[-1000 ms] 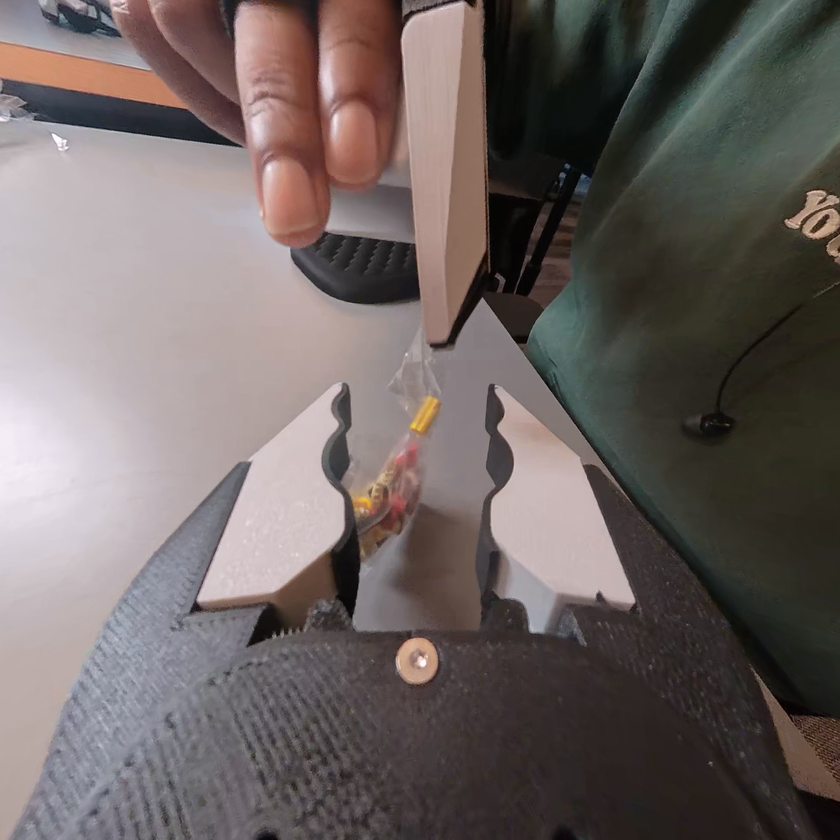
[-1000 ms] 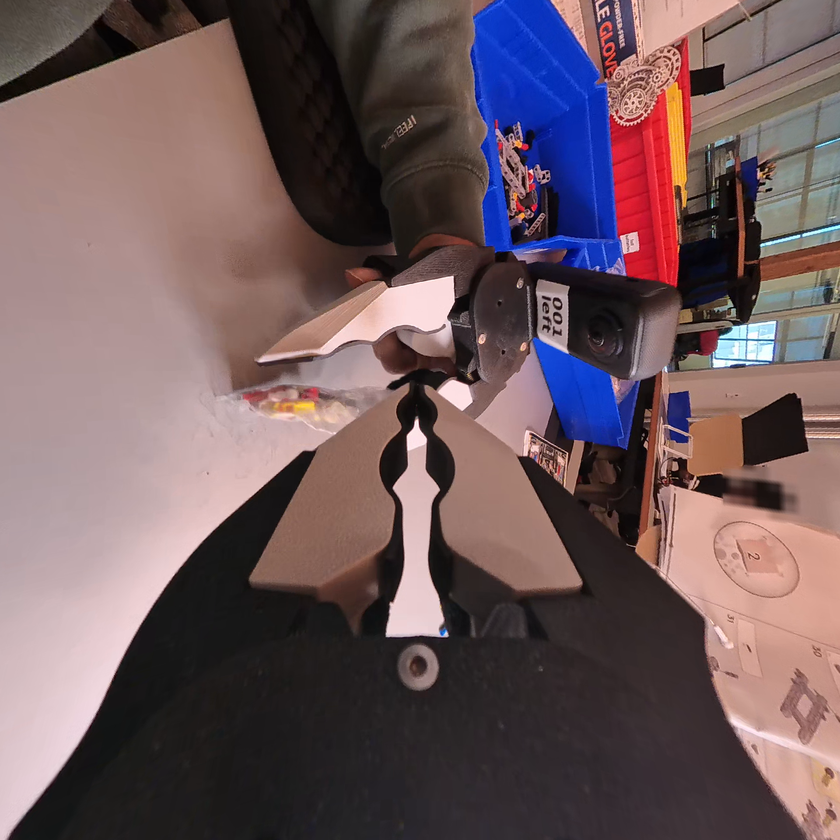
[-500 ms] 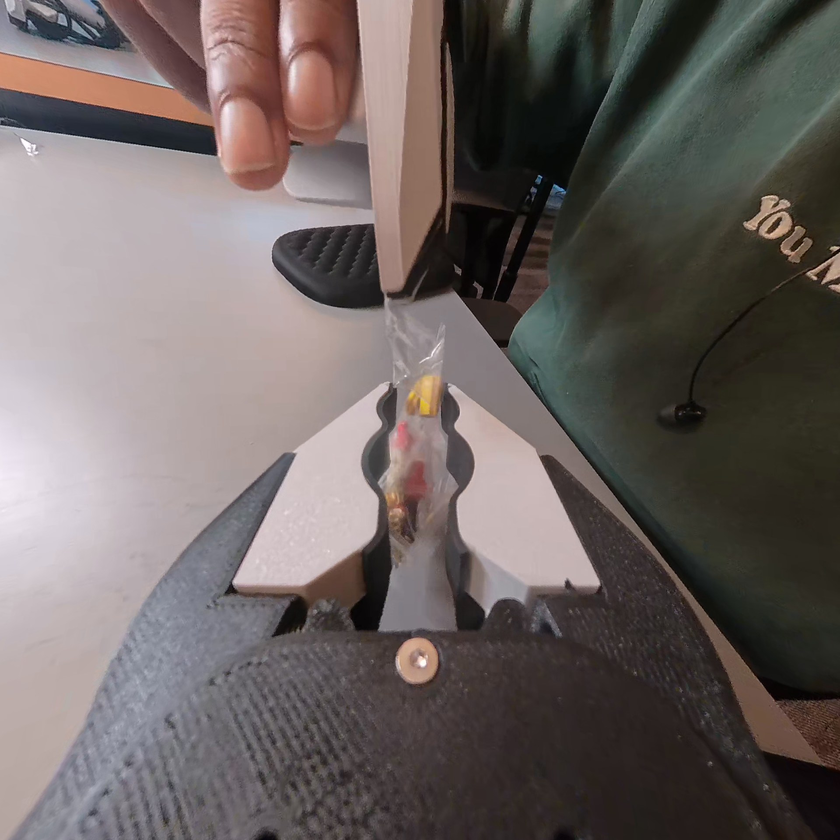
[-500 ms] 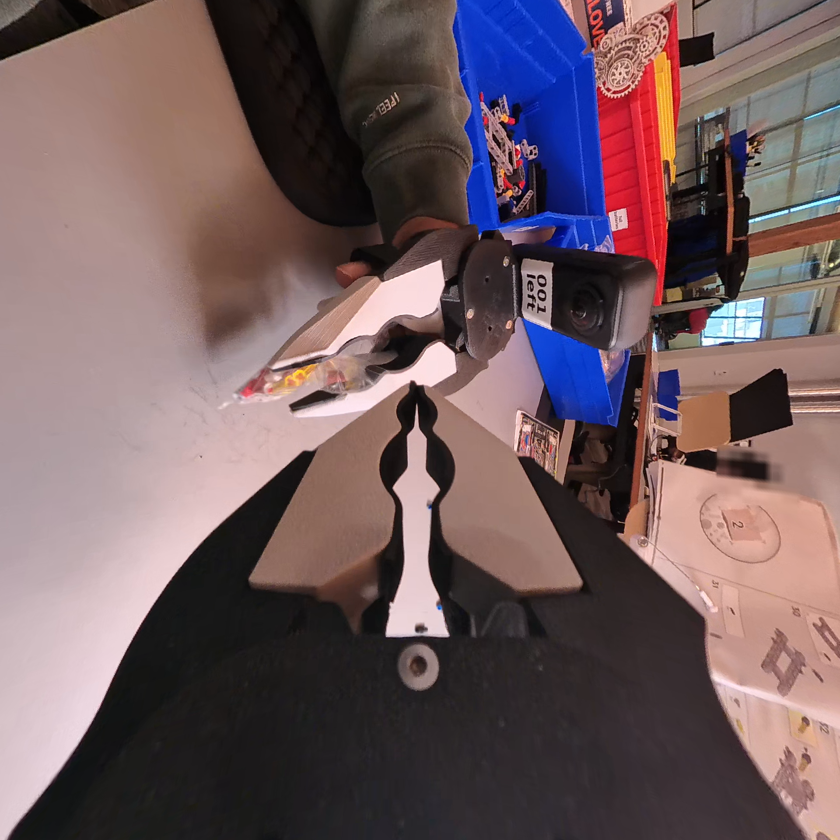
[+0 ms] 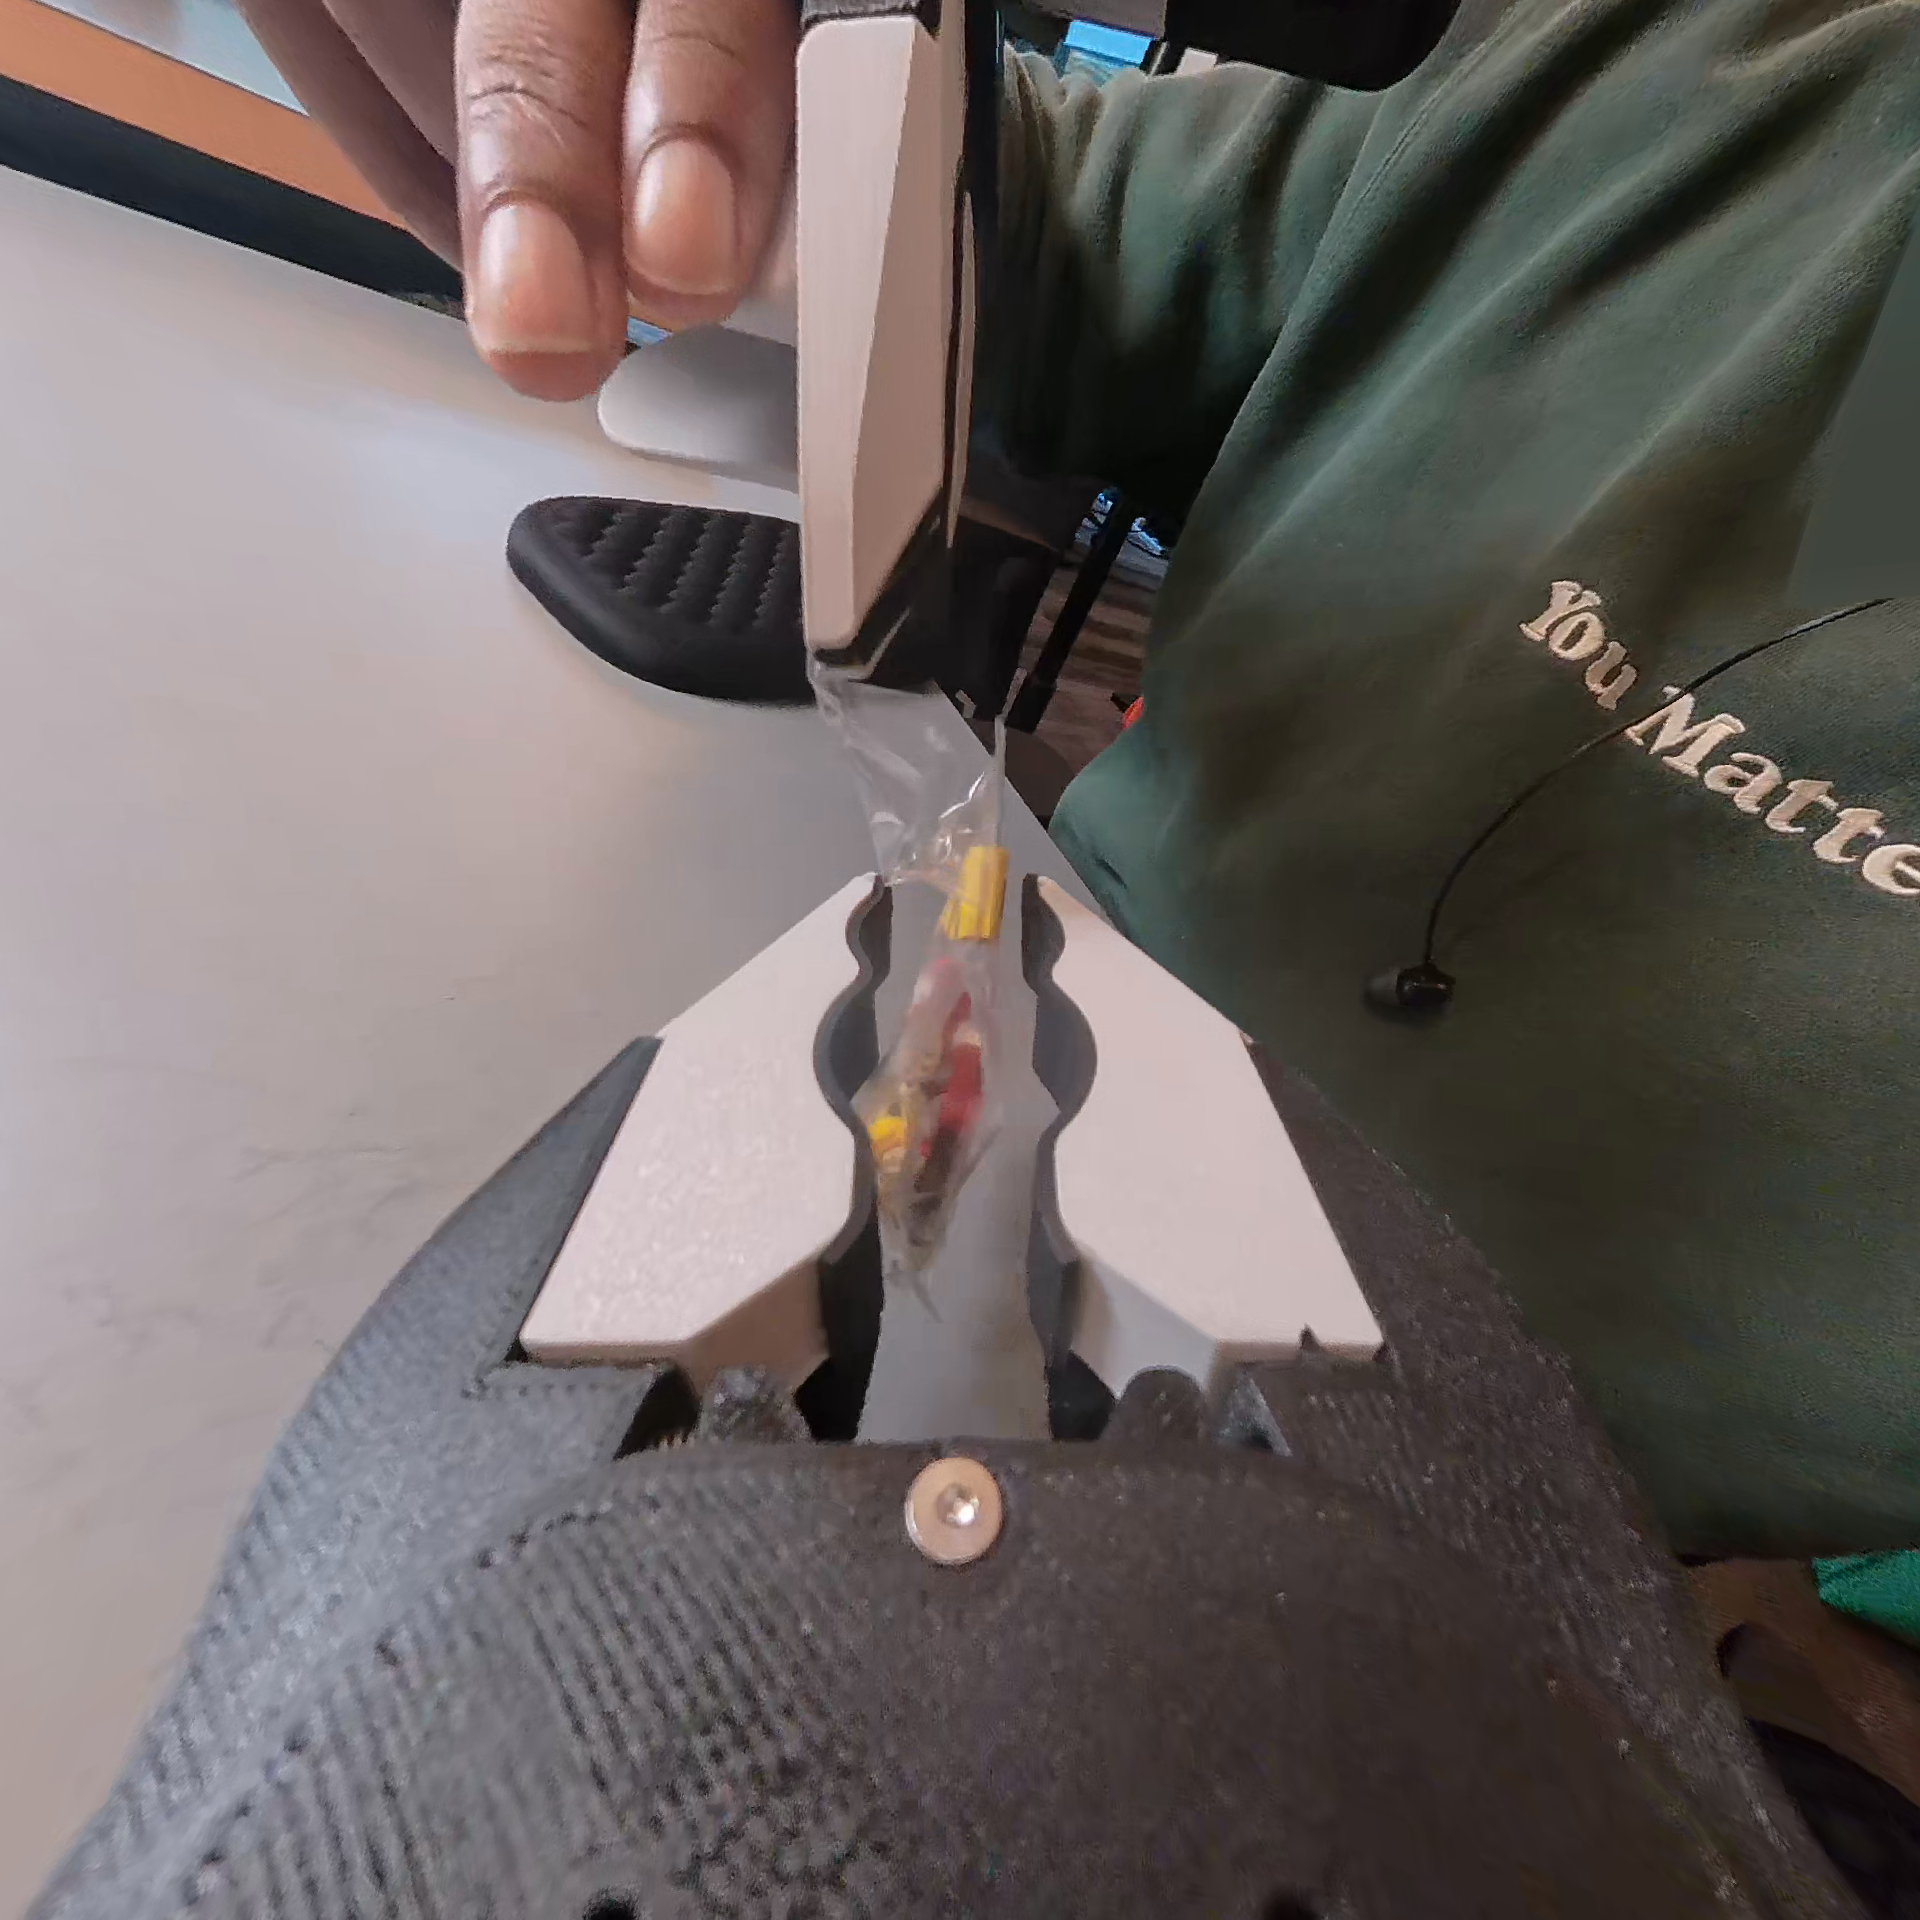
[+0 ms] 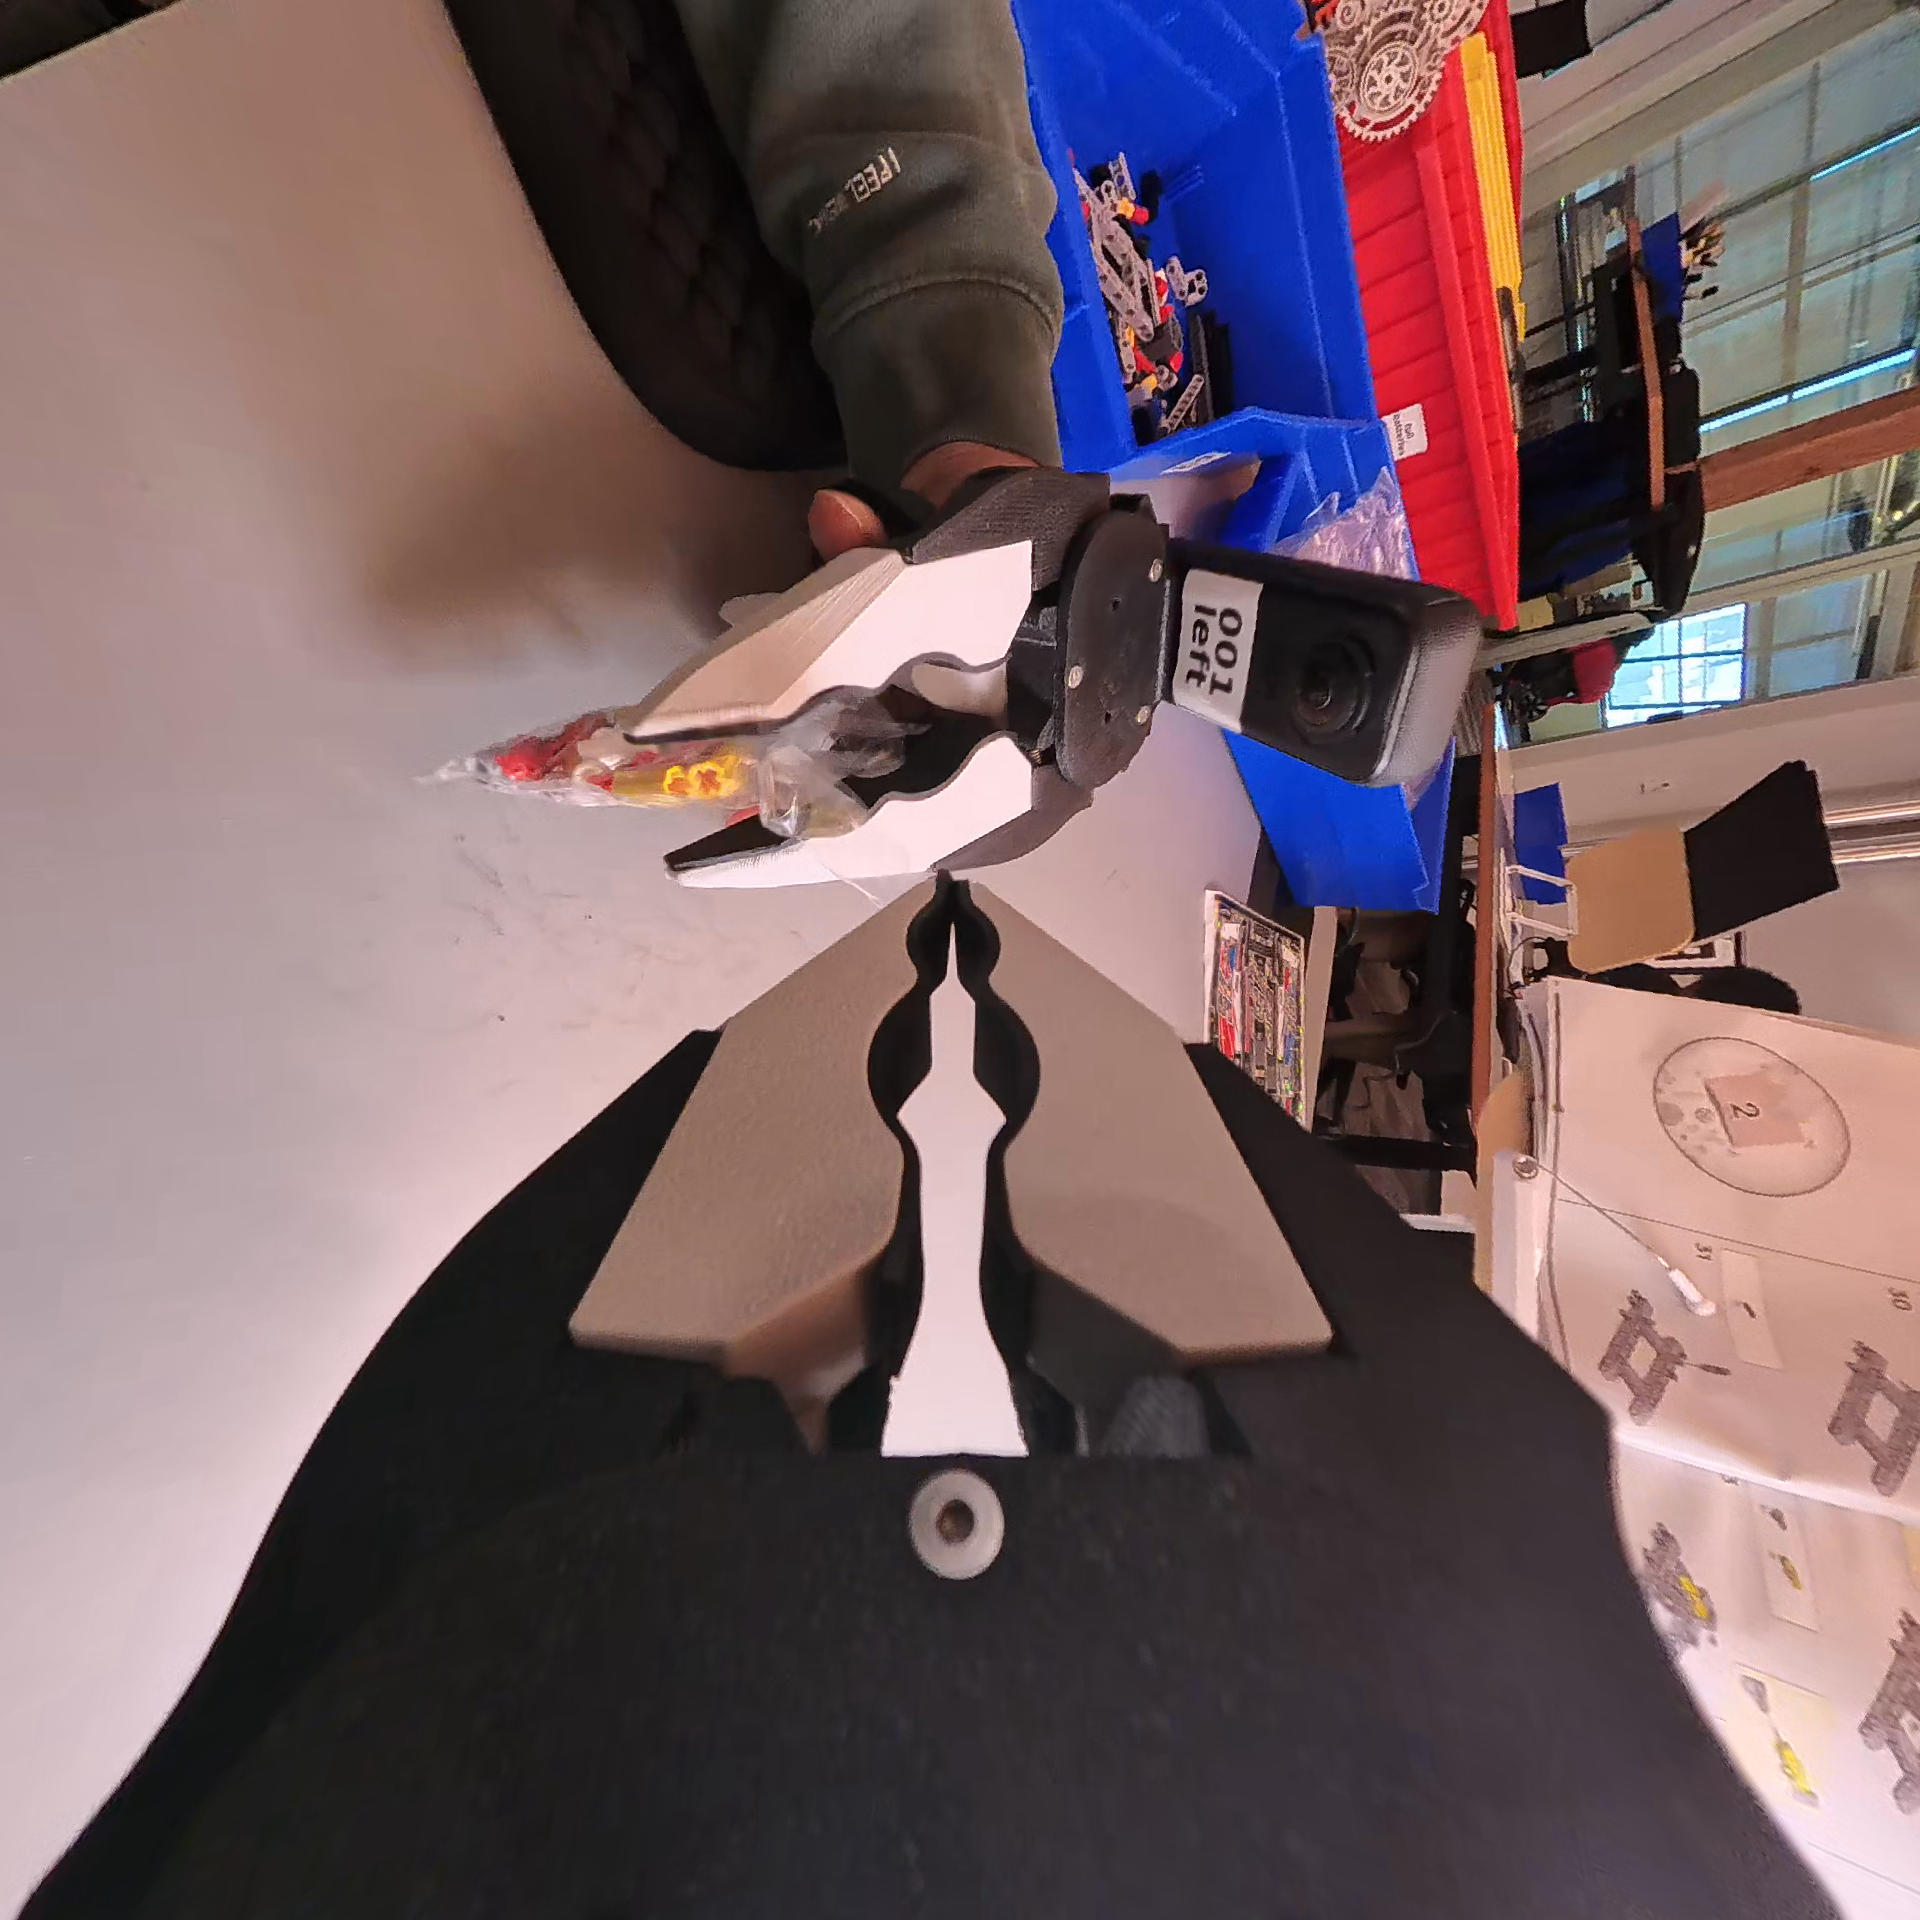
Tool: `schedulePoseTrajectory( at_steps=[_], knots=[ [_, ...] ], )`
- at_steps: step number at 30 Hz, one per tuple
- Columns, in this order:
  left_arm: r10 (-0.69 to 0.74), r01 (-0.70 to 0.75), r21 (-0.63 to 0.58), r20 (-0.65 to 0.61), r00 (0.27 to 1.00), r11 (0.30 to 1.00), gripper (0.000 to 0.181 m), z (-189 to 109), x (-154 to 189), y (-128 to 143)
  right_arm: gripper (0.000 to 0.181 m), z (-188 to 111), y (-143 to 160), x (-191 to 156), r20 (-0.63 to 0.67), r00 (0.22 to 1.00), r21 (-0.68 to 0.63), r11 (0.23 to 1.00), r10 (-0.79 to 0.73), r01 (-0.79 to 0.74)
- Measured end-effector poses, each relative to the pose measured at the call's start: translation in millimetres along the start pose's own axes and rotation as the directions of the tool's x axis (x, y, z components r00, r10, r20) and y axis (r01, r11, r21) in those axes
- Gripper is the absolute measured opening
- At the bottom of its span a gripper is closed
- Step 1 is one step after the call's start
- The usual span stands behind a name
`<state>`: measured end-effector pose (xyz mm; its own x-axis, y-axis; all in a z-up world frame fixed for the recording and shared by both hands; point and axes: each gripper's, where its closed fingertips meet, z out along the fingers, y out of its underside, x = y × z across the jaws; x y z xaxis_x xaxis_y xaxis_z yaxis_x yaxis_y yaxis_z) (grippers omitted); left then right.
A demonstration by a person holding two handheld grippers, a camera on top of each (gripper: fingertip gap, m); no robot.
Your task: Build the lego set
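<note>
Clear plastic is wrapping the task's pieces: a small bag of lego parts (image 5: 935, 1060) (red and yellow ones, mostly) is hanging in the air above the pale table (image 5: 260, 831), not touching it. The right gripper (image 5: 883, 644) is coming down from above and pinching the bag's empty top edge, its jaws closed on the film. A person's right hand (image 5: 582, 208) is wrapping around that gripper. The left gripper (image 5: 951, 894) is reaching in from below with its jaws parted, one finger standing on each side of the bag; a gap is showing beside the bag, so they are not clamping it, though whether one pad is brushing it I cannot tell.

In the right wrist view the filled end of the bag is sticking out past the left gripper's tips. Behind, a blue bin (image 6: 1195, 208) is holding loose grey lego parts, a red bin (image 6: 1434, 312) is sitting beside it, and printed instruction sheets (image 6: 1714, 1351) are lying off to the right. A green sweatshirt (image 5: 1455, 520) is filling the right side of the left wrist view.
</note>
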<state>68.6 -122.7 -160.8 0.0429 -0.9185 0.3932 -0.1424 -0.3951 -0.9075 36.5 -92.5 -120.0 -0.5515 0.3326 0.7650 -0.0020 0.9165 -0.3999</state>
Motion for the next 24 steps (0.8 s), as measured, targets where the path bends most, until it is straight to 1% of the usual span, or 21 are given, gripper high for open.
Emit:
schedulePoseTrajectory(
  at_steps=[3,7,10,13,17,22,24],
  knots=[
    [-0.025,0.025,0.008,-0.025,0.999,1.0,0.024,1.4,1.8,-0.2,0.0,2.6,0.8,-1.1,-0.001,1.0,0.006,1.0,0.007,-0.007],
    [-0.048,0.05,0.051,-0.04,0.998,0.997,0.023,-1.2,1.6,-6.3,0.0,6.2,1.7,-2.4,0.001,1.0,0.012,1.0,0.013,-0.013],
    [-0.049,0.049,0.04,-0.001,0.999,0.998,0.017,-1.7,-4.9,-4.3,0.0,8.1,3.6,-2.1,-0.001,1.0,0.013,1.0,0.018,-0.018],
    [-0.066,0.065,0.042,0.018,0.998,0.997,0.007,-3.5,-9.6,-4.4,0.0,8.8,6.7,-2.0,0.0,1.0,0.007,1.0,0.019,-0.019],
    [-0.082,0.079,0.041,0.081,0.993,0.996,0.006,-7.7,-21.6,-3.6,0.0,4.9,7.2,2.6,-0.011,1.0,0.01,1.0,0.028,-0.028],
    [-0.08,0.078,0.022,0.128,0.989,0.997,0.005,-7.4,-27.9,-1.1,0.0,-1.5,2.5,9.0,-0.027,0.997,0.032,0.997,0.065,-0.064],
    [-0.067,0.066,0.01,0.143,0.987,0.998,0.005,-6.4,-28.8,0.2,0.0,-3.0,3.8,6.8,-0.005,0.996,0.025,0.996,0.09,-0.09]
  ],
)
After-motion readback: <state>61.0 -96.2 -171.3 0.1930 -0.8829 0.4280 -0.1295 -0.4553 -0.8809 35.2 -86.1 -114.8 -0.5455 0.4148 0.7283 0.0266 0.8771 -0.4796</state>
